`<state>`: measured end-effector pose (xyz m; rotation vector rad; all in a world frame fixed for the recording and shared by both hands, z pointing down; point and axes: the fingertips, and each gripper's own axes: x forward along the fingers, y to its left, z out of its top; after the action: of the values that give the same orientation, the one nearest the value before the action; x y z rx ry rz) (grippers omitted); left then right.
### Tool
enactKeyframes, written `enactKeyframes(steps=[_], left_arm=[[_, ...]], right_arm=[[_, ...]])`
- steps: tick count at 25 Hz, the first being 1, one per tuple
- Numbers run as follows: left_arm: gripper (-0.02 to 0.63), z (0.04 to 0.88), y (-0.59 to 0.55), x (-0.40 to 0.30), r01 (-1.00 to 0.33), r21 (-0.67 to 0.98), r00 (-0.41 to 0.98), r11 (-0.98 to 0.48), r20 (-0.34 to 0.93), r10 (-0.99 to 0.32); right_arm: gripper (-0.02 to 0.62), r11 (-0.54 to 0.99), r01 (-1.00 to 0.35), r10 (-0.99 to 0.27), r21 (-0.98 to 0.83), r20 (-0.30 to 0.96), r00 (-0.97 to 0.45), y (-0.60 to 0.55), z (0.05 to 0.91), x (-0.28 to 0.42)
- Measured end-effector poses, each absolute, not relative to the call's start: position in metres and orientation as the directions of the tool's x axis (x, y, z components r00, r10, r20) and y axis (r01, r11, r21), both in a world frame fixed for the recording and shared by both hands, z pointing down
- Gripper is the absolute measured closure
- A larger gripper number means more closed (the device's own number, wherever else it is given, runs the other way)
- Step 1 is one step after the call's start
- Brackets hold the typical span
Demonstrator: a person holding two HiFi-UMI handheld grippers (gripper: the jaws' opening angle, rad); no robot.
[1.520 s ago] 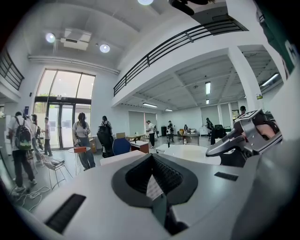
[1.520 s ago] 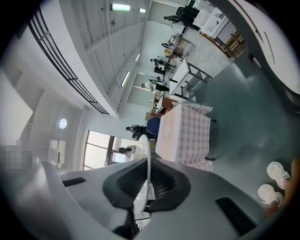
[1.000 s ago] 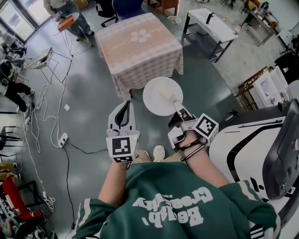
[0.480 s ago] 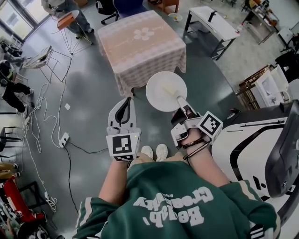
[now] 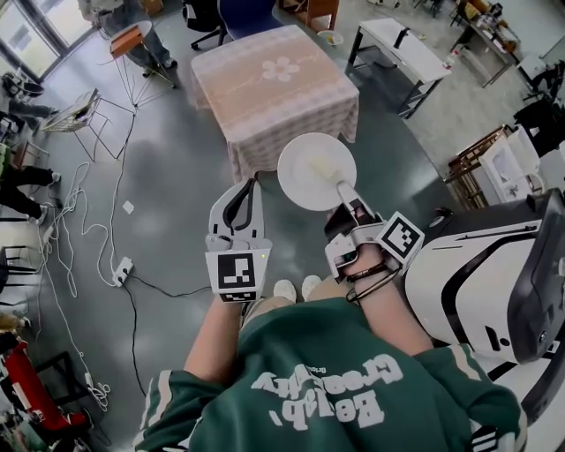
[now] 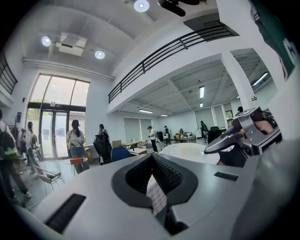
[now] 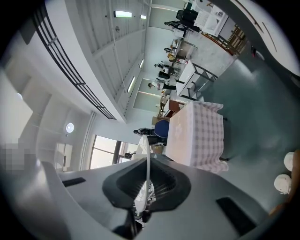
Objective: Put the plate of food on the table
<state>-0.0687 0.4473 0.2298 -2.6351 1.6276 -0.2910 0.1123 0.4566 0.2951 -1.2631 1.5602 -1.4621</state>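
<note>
A white plate (image 5: 316, 170) with pale yellowish food (image 5: 321, 166) on it hangs over the grey floor, just short of the near edge of a table (image 5: 275, 84) under a pink checked cloth. My right gripper (image 5: 346, 199) is shut on the plate's near rim. Seen from the right gripper view, the plate (image 7: 147, 159) is a thin white edge between the jaws, with the table (image 7: 197, 136) ahead. My left gripper (image 5: 240, 205) hovers left of the plate, shut on nothing. In the left gripper view the plate (image 6: 187, 152) shows beyond the shut gripper (image 6: 152, 180).
A white desk (image 5: 402, 44) stands at the back right and a blue chair (image 5: 243, 13) behind the table. A big black-and-white machine (image 5: 494, 282) fills the right side. Cables (image 5: 106, 238), a power strip (image 5: 122, 265) and a wire stand (image 5: 88, 110) lie left. People stand far off.
The person has stepped toward the table, which now sits closer in the head view. The plate has travelled along, still held by the right gripper. The left gripper kept its place beside it.
</note>
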Motion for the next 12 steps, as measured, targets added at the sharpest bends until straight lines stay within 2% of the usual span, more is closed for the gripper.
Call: enactKeyframes(steps=[12], left_arm=[[0.597, 0.232, 0.434, -0.082, -0.883, -0.119, 0.44, -0.453, 0.12, -0.89]], right_arm=[[0.571, -0.044, -0.19, -0.938, -0.981, 0.106, -0.33, 0.443, 0.291, 0.1]])
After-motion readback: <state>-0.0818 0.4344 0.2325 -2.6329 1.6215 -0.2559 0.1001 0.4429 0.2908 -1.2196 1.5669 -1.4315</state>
